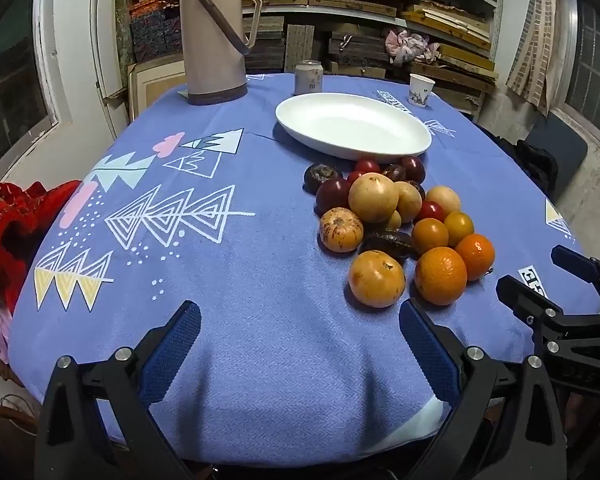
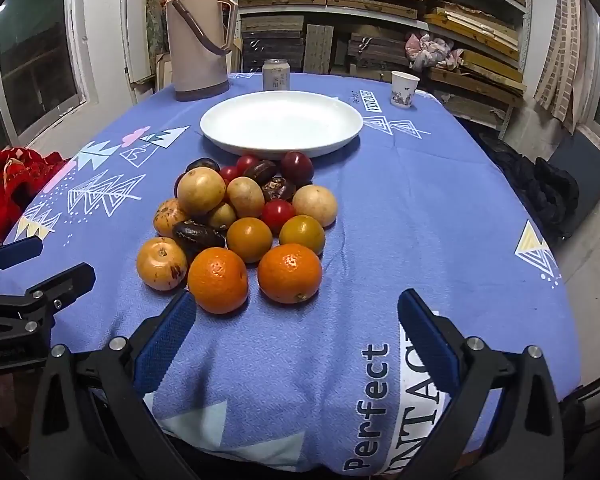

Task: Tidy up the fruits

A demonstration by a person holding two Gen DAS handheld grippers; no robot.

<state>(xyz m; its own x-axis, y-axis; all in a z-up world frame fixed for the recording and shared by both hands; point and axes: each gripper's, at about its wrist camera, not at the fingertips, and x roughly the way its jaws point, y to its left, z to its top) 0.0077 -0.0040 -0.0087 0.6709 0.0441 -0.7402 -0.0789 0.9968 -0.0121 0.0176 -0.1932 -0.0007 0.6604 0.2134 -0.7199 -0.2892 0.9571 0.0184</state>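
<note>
Fruits (image 2: 240, 220) lie heaped on a blue tablecloth (image 2: 420, 208) before cluttered shelves (image 2: 380, 20); both tongs (image 1: 300, 344) (image 2: 296, 332) gape wide, empty.

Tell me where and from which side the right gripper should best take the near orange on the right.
Grip the orange across its round middle, coming from the near side and above. That side is free, while other fruit crowds behind it. The right gripper is open, probably wide enough.
</note>
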